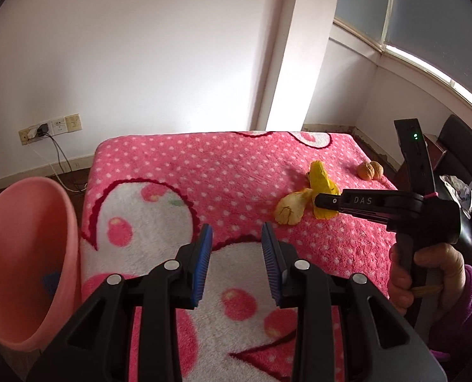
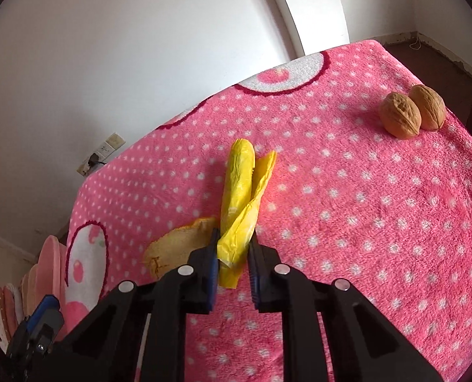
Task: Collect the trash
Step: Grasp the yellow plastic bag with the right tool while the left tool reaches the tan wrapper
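At the bottom of the left wrist view, our left gripper (image 1: 237, 242) hangs over the pink dotted blanket (image 1: 204, 172) with its blue pads spread and nothing between them. Beside it, at the lower left edge, stands a pink bin (image 1: 22, 254); something blue lies in its depths, but we cannot tell what. Lower centre of the right wrist view, our right gripper (image 2: 234, 248) has its pads drawn in on the near end of a twisted yellow wrapper (image 2: 239, 191), pinching it where it lies on the blanket. Just left of the wrapper, touching it, sits a pale piece of peel (image 2: 175, 245). Further off, toward the upper right, two walnuts (image 2: 412, 114) rest side by side near the blanket's far edge, well apart from both grippers. We judge the collecting to be only partly done: the wrapper is gripped but not yet lifted toward the bin, and the peel is untouched.
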A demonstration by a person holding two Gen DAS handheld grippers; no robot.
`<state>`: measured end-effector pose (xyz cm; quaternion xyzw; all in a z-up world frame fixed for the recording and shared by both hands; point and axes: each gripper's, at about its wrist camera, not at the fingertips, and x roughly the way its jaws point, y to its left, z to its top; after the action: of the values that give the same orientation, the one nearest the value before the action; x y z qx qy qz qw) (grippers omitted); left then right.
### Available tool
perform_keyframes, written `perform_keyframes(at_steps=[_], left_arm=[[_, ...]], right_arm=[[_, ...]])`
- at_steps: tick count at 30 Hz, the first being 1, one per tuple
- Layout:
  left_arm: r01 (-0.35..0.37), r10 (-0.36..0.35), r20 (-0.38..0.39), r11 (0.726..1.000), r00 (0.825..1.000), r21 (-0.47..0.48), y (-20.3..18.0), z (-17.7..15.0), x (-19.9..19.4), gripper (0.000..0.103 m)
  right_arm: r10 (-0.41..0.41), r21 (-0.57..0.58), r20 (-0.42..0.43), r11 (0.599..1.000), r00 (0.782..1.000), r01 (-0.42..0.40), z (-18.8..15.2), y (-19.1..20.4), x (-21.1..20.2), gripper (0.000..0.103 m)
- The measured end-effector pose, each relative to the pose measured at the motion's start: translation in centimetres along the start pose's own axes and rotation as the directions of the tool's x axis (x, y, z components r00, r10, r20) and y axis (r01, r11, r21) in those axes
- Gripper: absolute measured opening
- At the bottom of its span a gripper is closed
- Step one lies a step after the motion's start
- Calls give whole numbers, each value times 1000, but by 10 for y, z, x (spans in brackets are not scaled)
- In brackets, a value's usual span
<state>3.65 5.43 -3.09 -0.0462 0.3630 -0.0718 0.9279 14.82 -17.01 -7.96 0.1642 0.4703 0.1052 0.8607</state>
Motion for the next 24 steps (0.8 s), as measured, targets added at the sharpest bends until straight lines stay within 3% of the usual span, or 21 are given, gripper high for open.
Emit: perform_keyframes(at_steps=[9, 17, 20, 24], left_arm=[[136, -126, -126, 988, 984, 68, -24, 18, 65, 32], [105, -83, -183, 988, 980, 110, -41, 22, 106, 32], [102, -82, -174, 989, 981, 108, -43, 19, 105, 32], [97, -81, -170, 992, 982, 85, -46, 13, 99, 31]], right_arm=[[35, -74, -37, 997, 999, -38, -18, -16, -32, 12], [-23, -186, -32, 982, 999, 17, -43, -12, -44, 12], [-46, -231, 3, 972, 999, 46, -51, -8, -47, 13], [-22, -233, 3, 972, 1000, 22, -59, -7, -47, 13]])
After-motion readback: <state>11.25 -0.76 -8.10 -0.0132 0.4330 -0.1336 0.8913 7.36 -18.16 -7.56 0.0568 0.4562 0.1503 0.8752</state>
